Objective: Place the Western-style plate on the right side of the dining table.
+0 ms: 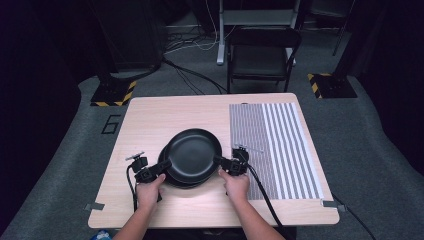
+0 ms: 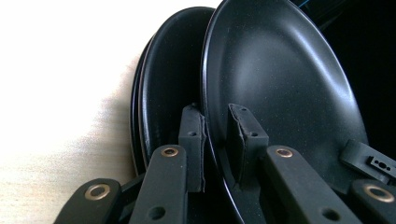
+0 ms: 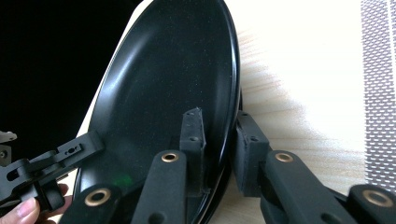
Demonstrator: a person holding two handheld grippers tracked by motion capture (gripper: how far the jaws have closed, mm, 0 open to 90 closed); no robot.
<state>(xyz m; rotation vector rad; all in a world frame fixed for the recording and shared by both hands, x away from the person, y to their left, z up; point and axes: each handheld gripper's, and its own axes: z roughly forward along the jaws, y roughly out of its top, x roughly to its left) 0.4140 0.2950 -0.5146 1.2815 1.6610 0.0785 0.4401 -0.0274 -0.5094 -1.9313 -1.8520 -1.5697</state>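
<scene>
Wooden table (image 1: 150,115), striped mat (image 1: 285,150) on its right half. Stack of black plates (image 1: 172,177) sits near table centre. Top plate (image 1: 193,152) is gripped at both rims and raised slightly off the stack; judged: lift begun, carrying and placing remain. Left gripper (image 1: 165,164) closed tight on top plate's left rim. Right gripper (image 1: 220,160) closed tight on its right rim.

Three black plates (image 1: 193,152), one striped mat (image 1: 272,147), two grippers (image 1: 161,166)
</scene>
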